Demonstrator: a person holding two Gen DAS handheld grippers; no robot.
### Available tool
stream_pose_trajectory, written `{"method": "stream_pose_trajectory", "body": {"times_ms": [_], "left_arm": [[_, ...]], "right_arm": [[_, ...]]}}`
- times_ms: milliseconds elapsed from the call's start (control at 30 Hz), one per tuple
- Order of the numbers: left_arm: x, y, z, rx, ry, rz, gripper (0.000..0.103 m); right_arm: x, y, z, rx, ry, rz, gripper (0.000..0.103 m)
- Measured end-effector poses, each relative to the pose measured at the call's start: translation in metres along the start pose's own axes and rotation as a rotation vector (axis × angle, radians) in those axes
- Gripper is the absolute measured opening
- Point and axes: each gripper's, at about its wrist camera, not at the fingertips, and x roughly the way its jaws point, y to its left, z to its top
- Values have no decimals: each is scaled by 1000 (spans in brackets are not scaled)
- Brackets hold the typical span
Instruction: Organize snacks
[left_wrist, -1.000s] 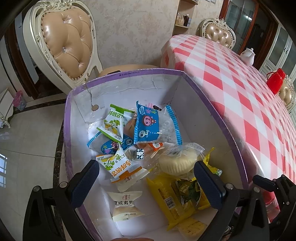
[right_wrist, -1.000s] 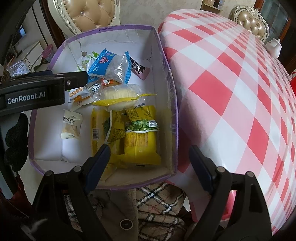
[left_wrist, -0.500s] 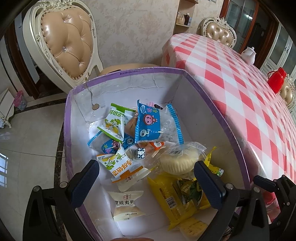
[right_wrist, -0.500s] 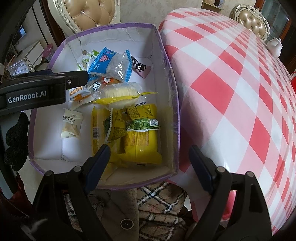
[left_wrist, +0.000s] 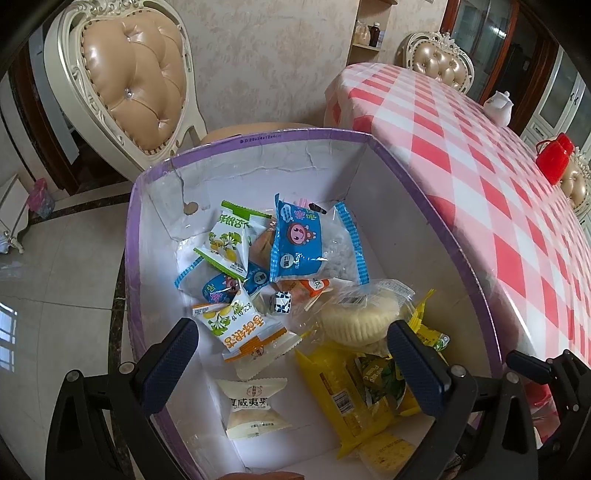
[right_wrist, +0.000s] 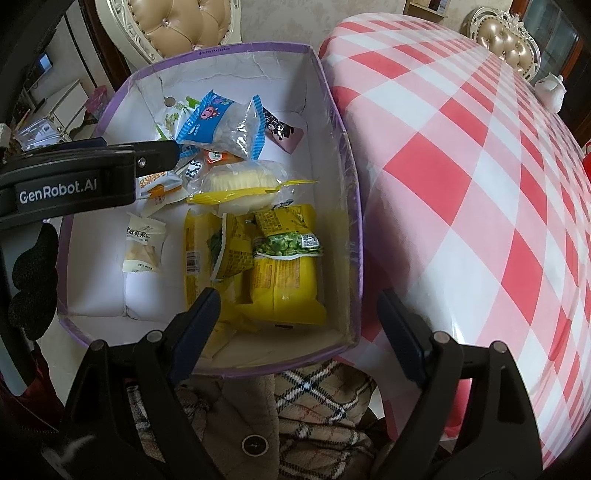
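A purple-rimmed white cardboard box (right_wrist: 334, 122) beside the red-and-white checked table (right_wrist: 480, 177) holds the wrapped snacks: a blue-and-clear packet (left_wrist: 314, 240), a round pale cake in clear wrap (left_wrist: 360, 317) and yellow packets (right_wrist: 284, 269). The left gripper (left_wrist: 291, 354) and the right gripper (right_wrist: 297, 325) hover above it, jaws spread wide, gripping nothing.
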Motion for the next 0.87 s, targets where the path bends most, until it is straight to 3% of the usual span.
{"method": "stream_pose_trajectory", "body": {"times_ms": [867], "left_arm": [[3,1,0,-6,4,23,103]], "right_arm": [[0,1,-1,1,3,1,88]]}}
